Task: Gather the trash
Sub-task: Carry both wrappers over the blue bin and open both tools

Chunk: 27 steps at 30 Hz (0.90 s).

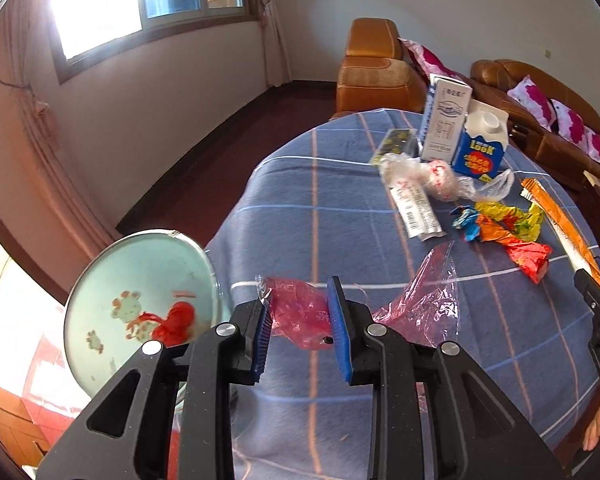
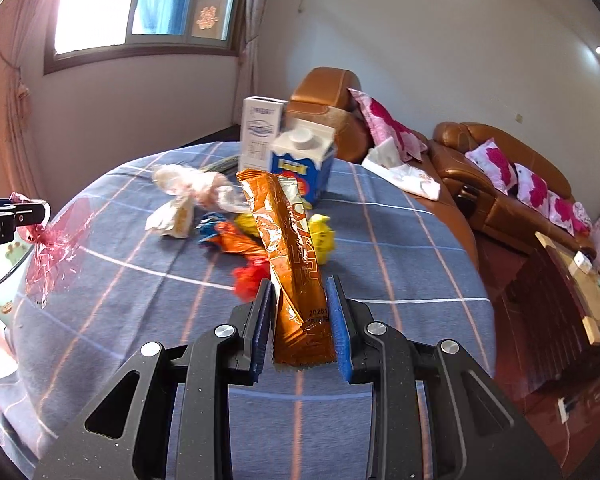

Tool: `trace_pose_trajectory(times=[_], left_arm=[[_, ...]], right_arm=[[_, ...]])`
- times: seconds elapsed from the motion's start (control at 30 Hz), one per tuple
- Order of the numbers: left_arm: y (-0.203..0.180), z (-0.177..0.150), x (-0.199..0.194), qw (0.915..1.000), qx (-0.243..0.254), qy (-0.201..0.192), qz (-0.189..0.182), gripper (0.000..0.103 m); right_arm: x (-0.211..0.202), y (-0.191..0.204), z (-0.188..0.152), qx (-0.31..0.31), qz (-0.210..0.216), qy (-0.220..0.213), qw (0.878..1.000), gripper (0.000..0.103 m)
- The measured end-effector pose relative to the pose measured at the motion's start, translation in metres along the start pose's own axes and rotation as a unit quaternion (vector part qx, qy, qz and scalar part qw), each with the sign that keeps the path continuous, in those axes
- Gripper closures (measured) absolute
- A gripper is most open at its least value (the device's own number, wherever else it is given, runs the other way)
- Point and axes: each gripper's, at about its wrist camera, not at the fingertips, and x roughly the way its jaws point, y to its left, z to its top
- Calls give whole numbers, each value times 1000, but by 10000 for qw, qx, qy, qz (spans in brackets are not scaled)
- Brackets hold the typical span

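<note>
The table (image 1: 340,216) was the big thing here, round-ish with a blue plaid cloth over it. A pale green bin (image 1: 140,300) sat just off its left edge with something red already at the bottom. Toward the far edge stood a tall white carton (image 1: 446,120) and a shorter blue carton (image 1: 480,148), touching each other. In front of them, around the middle of the table, was a heap of crumpled clear bags (image 1: 420,180) and a twisted bunch of bright foil wrappers (image 1: 500,232).

The left gripper (image 1: 300,320) had its blue pads closed down on a pink cellophane wrapper (image 1: 296,312), near the table's left edge right beside the bin; the rest of that wrapper trailed off to the right, and I couldn't really tell if it was dragging on the cloth or lifted clear. The right gripper (image 2: 300,320) had its jaws pinched on a long orange snack wrapper (image 2: 288,248), holding it by the bottom end so it stuck up over the near part of the table.
</note>
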Motion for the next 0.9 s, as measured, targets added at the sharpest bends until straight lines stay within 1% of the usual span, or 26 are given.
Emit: trace_pose_trajectory(times=[0.37,0.63,0.9], left_arm=[[49,-22,-18,9992,-262,-38,313,76],[77,-32,-20,9978,-493,-3,441,76],[110,-39,-17,9949,-757,16,666,76]], right_arm=[[-3,54,3,-394,332,30,9987,75],[-7,90,11,-641,630,-49,9959,75],[-9,129,19,-837,958,-106,9918,75]])
